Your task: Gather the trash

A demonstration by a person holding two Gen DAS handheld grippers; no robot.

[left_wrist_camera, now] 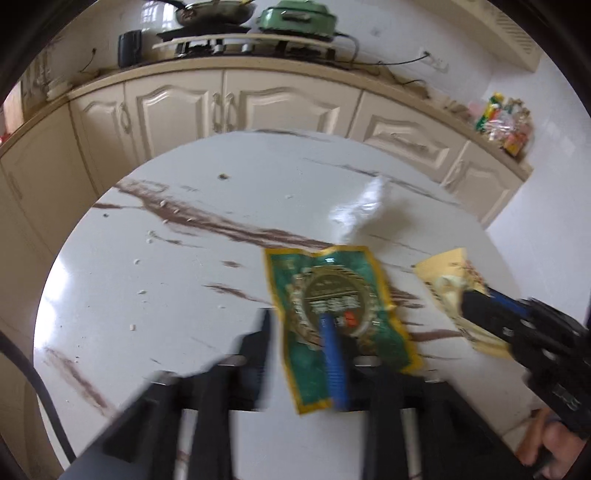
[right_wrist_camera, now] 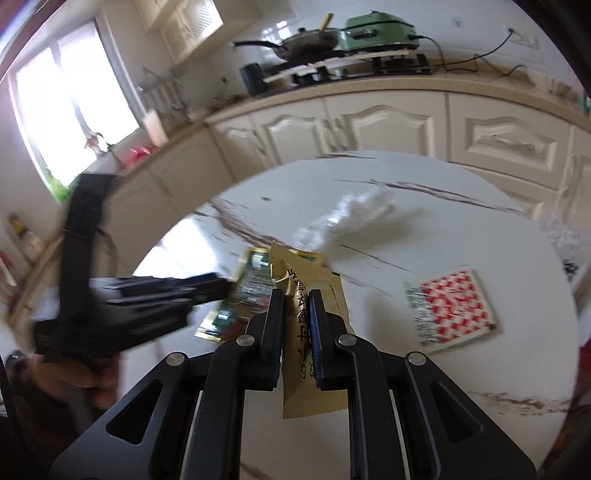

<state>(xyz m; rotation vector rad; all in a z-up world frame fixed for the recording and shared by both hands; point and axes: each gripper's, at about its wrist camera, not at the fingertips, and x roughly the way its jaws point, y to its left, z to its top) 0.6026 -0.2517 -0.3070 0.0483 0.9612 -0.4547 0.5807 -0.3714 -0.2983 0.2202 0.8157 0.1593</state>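
While gripped, yellow wrapper (right_wrist_camera: 314, 354) lengthwise along fingers.

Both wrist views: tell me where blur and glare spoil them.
Left wrist view: motion blur smears the left gripper and the green wrapper. Right wrist view: the window is blown out, the left gripper streaks, the right gripper stays sharp on the gold wrapper.

A round white table (left_wrist_camera: 155, 236) with brown veining stands before cream panelled cabinets (left_wrist_camera: 236, 107); on the far counter (right_wrist_camera: 354, 86), a frying pan (right_wrist_camera: 303, 42) and green cooker (right_wrist_camera: 380, 29), with daylight flooding a window (right_wrist_camera: 66, 103) at left
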